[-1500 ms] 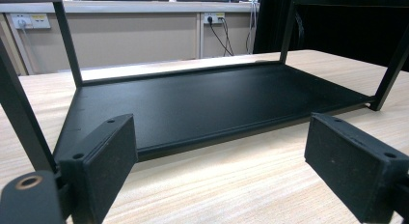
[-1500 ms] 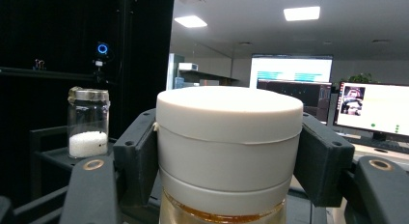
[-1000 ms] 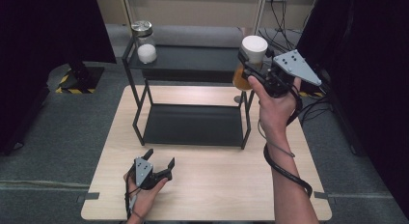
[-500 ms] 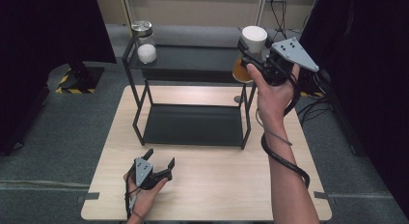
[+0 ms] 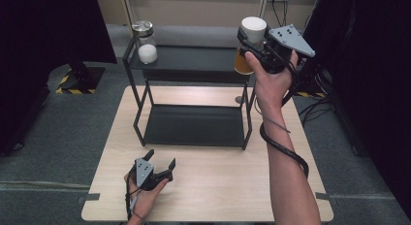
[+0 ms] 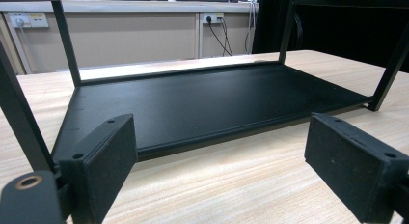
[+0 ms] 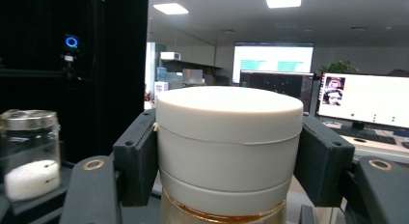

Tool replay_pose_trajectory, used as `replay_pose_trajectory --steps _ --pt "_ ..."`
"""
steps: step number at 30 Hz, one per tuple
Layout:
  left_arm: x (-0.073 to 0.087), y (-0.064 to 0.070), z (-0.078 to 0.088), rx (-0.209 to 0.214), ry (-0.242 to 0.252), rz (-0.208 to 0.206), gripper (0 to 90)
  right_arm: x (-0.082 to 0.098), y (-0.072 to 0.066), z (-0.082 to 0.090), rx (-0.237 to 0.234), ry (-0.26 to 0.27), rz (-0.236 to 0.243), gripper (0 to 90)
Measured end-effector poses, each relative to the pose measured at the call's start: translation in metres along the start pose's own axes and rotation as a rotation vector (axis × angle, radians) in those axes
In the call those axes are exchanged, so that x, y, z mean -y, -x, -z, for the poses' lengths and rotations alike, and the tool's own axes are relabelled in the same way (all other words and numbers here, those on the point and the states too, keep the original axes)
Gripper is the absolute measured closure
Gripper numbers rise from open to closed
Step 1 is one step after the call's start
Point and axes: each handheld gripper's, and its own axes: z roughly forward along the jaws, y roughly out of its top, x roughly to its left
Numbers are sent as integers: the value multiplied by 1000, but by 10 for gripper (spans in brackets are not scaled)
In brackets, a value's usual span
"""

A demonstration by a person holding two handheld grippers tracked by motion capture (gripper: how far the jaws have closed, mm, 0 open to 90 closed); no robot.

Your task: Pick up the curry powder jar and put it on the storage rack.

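The right tongs [image 5: 253,40] pinched the upright jar [image 5: 251,45] by its white lid, held above the right end of the rack's top shelf [image 5: 194,57], while the spread left tongs [image 5: 159,163] rested near the tabletop's [image 5: 291,152] front edge.

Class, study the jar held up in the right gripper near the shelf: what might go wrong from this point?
1. The right gripper clamps the jar only at its white lid; the amber-filled body hangs below and might swing or slip.
2. It is beside the rack's top shelf, so its base may clip the edge.
3. The glass jar of white powder on that shelf could be knocked.
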Motion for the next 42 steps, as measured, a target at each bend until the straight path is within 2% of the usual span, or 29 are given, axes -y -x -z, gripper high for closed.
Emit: replay_pose_trajectory --steps 12,22,31,42 --pt "0 -1 0 4 -1 -3 106 -3 5 -30 45 -51 -26 337" --pt "0 -1 0 4 -3 -2 106 -2 5 -46 70 -77 -24 336" --pt "-1 -1 0 6 -3 -4 106 5 5 -53 71 -88 -34 336" --pt "-1 -1 0 6 -3 -5 106 12 2 -52 67 -80 -4 332"
